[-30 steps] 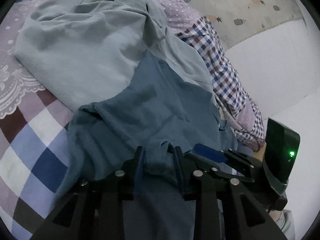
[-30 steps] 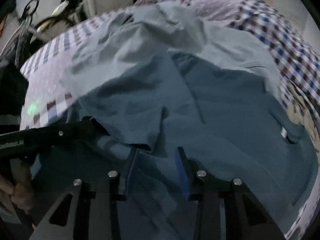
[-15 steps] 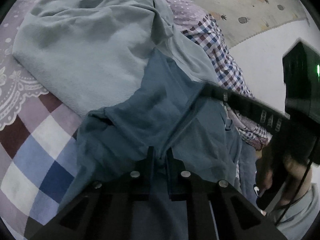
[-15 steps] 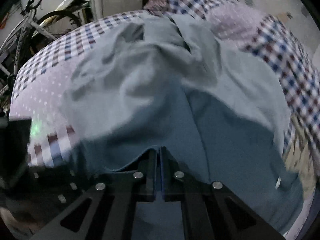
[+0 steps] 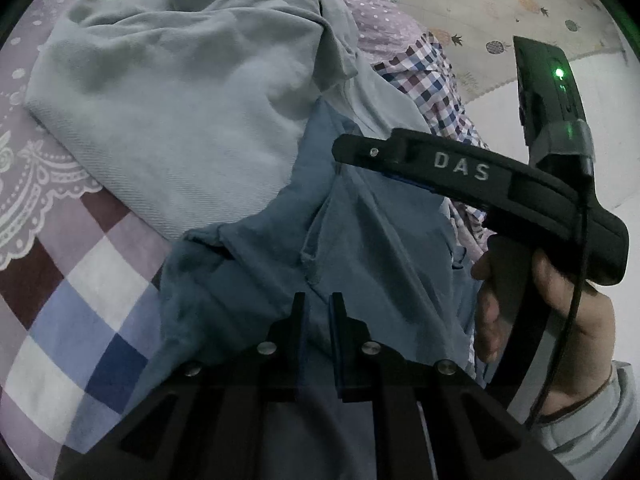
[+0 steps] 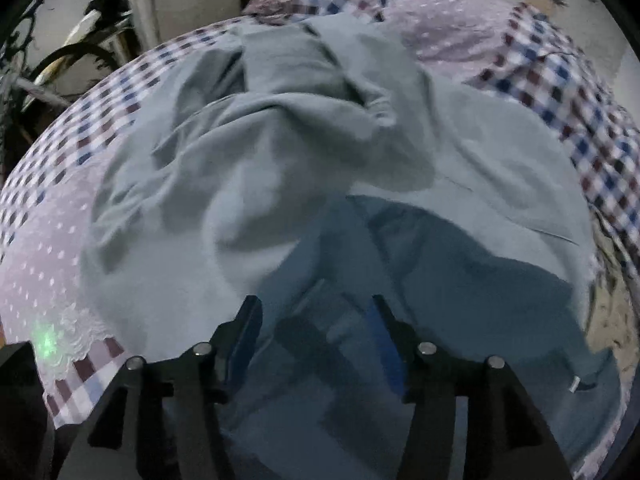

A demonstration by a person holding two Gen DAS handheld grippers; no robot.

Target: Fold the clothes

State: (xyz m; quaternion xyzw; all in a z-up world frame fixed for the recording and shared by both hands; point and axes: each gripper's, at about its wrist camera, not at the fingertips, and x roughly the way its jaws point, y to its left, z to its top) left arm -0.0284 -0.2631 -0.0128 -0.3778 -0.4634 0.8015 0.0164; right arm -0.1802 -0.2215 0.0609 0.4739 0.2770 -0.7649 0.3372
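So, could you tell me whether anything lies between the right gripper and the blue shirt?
Nothing visible does. The right gripper hangs directly over the blue shirt, its jaws opening with only that cloth below. The left gripper pinches the same shirt.

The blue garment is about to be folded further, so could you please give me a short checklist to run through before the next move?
1. Left gripper pinching the blue garment: ok, fabric sits between nearly shut fingers.
2. Right gripper free of cloth: ok, its jaws are opening with nothing pinched between them.
3. Blue garment clear of the pale grey-green garment: not ok, the pale one overlaps its far end.
4. Blue garment lying flat: not ok, creases and a raised seam show.
5. Checked bedcover under the near edge smooth: ok.
6. Garment's far hem position: cannot tell, it is covered.
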